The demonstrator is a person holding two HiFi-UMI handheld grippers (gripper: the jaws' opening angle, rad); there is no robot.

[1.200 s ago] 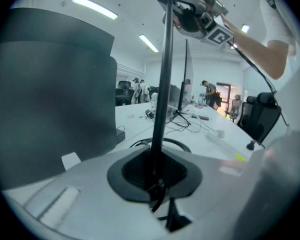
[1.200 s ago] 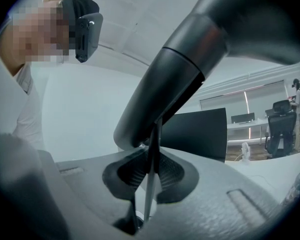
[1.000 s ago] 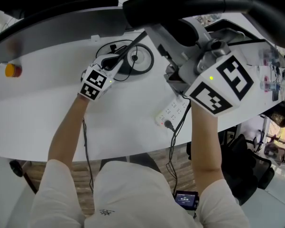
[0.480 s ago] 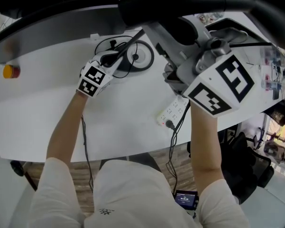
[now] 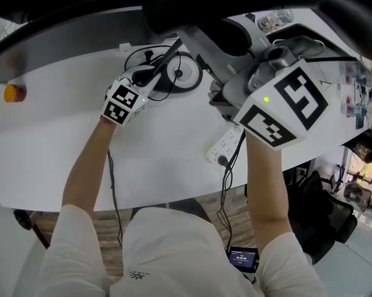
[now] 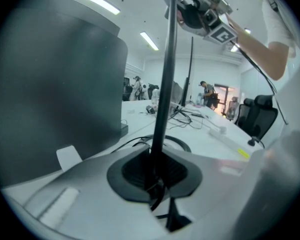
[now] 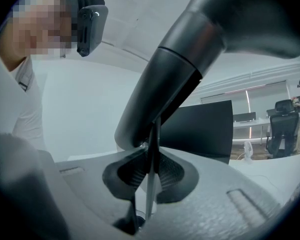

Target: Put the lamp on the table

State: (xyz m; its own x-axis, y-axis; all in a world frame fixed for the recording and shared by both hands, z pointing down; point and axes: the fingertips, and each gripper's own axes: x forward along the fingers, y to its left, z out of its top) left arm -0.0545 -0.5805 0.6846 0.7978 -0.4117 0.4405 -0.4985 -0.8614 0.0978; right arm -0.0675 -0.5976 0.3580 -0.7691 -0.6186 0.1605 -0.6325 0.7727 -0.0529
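the lamp [image 6: 165,84] stands with its ring base [image 5: 179,74] seemingly resting on the counter [image 5: 56,147]. the left gripper [image 6: 157,176] is clenched on the thin stem low down; the right gripper [image 7: 150,171] is clamped on a thin edge under the lamp head [image 7: 189,49]. releasing unevenly could tip the tall stem. the looped cable [image 5: 131,59] beside the base could snag, and the power strip [image 5: 224,145] near the right arm could be dragged.

White power strip [image 5: 224,146], black plug [image 5: 223,161] in its near end, cable [image 5: 223,193] hanging down. Orange-yellow knob [image 5: 12,93] far left. Dark monitor [image 6: 55,84] behind. Black office chair [image 5: 315,209] right.
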